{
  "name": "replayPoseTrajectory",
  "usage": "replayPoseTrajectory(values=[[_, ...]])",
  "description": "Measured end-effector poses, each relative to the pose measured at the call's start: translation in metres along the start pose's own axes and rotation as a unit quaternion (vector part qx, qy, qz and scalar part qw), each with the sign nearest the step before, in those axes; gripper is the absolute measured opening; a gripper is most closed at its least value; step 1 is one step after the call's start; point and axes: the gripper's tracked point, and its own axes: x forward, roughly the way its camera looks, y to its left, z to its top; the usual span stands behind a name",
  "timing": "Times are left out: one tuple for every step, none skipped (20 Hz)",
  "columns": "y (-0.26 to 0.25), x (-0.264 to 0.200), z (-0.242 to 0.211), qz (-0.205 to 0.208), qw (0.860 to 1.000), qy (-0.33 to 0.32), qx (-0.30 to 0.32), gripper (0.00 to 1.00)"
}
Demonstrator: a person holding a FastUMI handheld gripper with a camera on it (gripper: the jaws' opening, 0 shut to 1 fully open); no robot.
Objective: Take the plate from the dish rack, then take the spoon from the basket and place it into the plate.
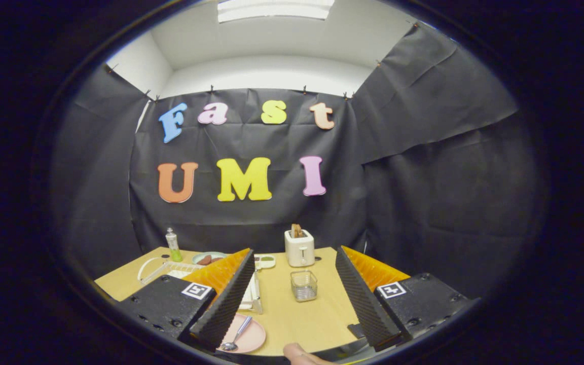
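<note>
The metal spoon (pixel 236 335) seemingly lies in the pink round plate (pixel 251 338) at the bench's near edge; the claw (pixel 292 324) gapes wide, empty.

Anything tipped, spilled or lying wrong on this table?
Nothing stands out. The spoon lies in the pink plate beside the dish rack. The basket and toaster stand upright beyond the gripper, whose jaws are open and hold nothing. No spill shows on the table.
</note>
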Motion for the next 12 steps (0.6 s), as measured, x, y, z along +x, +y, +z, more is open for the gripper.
replayPoseTrajectory(values=[[-0.003, -0.001, 0.003, -0.004, 1.0, -0.004, -0.003, 1.0], [-0.005, -0.003, 0.005, -0.006, 1.0, -0.005, -0.003, 1.0], [-0.003, -0.004, 0.003, -0.003, 1.0, -0.003, -0.001, 1.0], [0.0, -0.005, 0.001, 0.003, 1.0, 0.0, 0.0, 1.0], [0.002, -0.004, -0.003, 0.009, 1.0, 0.005, 0.0, 1.0], [0.005, -0.004, -0.009, 0.013, 1.0, 0.014, -0.003, 1.0], [0.006, -0.002, -0.014, 0.017, 1.0, 0.021, -0.005, 1.0], [0.009, -0.001, -0.017, 0.021, 0.999, 0.027, -0.006, 1.0], [0.01, 0.0, -0.02, 0.024, 0.999, 0.032, -0.006, 1.0], [0.01, 0.001, -0.021, 0.025, 0.999, 0.036, -0.005, 1.0], [0.009, 0.002, -0.021, 0.024, 0.999, 0.038, -0.003, 1.0], [0.007, 0.003, -0.021, 0.022, 0.999, 0.039, -0.001, 1.0]])
